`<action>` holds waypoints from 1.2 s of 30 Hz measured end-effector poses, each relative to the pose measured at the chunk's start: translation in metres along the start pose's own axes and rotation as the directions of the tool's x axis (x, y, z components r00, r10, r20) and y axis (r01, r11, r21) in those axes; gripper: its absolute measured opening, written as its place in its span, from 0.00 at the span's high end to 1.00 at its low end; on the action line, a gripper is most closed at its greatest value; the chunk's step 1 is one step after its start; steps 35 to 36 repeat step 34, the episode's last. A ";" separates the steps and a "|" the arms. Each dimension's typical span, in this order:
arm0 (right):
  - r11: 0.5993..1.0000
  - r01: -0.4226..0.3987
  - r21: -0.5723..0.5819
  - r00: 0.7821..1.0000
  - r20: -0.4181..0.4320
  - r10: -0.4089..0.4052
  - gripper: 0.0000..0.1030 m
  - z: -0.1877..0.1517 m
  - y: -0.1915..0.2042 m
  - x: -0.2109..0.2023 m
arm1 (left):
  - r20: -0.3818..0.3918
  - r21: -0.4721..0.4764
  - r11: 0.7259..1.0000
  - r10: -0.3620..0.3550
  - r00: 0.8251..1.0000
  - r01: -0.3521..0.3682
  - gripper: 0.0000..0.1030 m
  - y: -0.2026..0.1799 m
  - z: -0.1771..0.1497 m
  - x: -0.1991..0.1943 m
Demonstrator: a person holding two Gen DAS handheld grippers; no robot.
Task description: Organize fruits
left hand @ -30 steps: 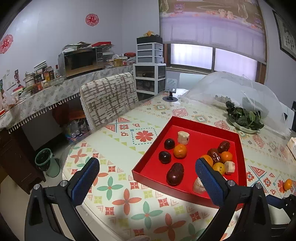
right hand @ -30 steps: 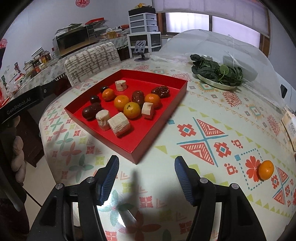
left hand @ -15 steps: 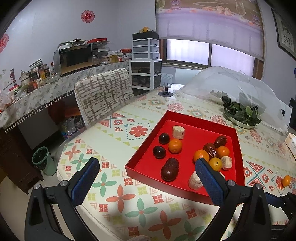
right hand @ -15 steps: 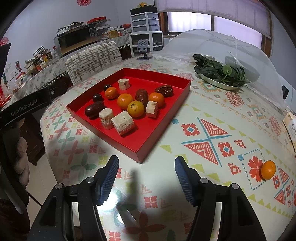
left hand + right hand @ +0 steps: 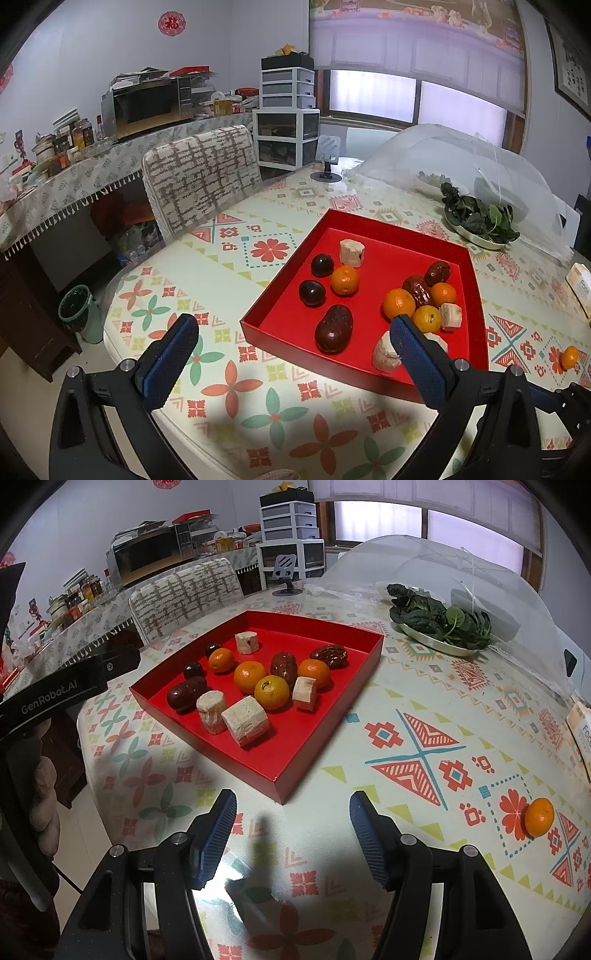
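A red tray (image 5: 362, 371) (image 5: 321, 738) sits on the patterned table and holds several oranges, dark dates, dark round fruits and pale cut chunks. One loose orange (image 5: 539, 816) (image 5: 569, 357) lies on the table to the right of the tray. My left gripper (image 5: 295, 332) is open and empty, raised above the near left corner of the tray. My right gripper (image 5: 291, 812) is open and empty, just short of the tray's near corner, with the loose orange to its right.
A plate of green leaves (image 5: 439, 627) (image 5: 476, 221) sits behind the tray, next to a clear mesh food cover (image 5: 443, 568). A patterned chair (image 5: 199, 181) stands at the table's left side. A small box (image 5: 583, 731) lies at the right edge. The left hand-held unit (image 5: 62, 690) shows at the left in the right wrist view.
Both views have pulled back a little and risen slightly; the tray sits lower and more central. Both grippers stay open. Nothing on the table has moved.
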State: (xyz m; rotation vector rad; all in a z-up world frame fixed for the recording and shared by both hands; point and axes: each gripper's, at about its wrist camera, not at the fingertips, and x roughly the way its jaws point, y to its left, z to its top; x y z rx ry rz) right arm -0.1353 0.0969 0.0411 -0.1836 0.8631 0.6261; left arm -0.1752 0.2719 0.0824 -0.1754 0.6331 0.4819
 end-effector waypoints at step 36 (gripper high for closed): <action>1.000 0.009 -0.011 1.000 0.004 -0.009 0.33 0.004 -0.001 0.003 | 0.062 0.032 0.999 0.005 0.998 -0.007 0.00 -0.010 0.004 -0.008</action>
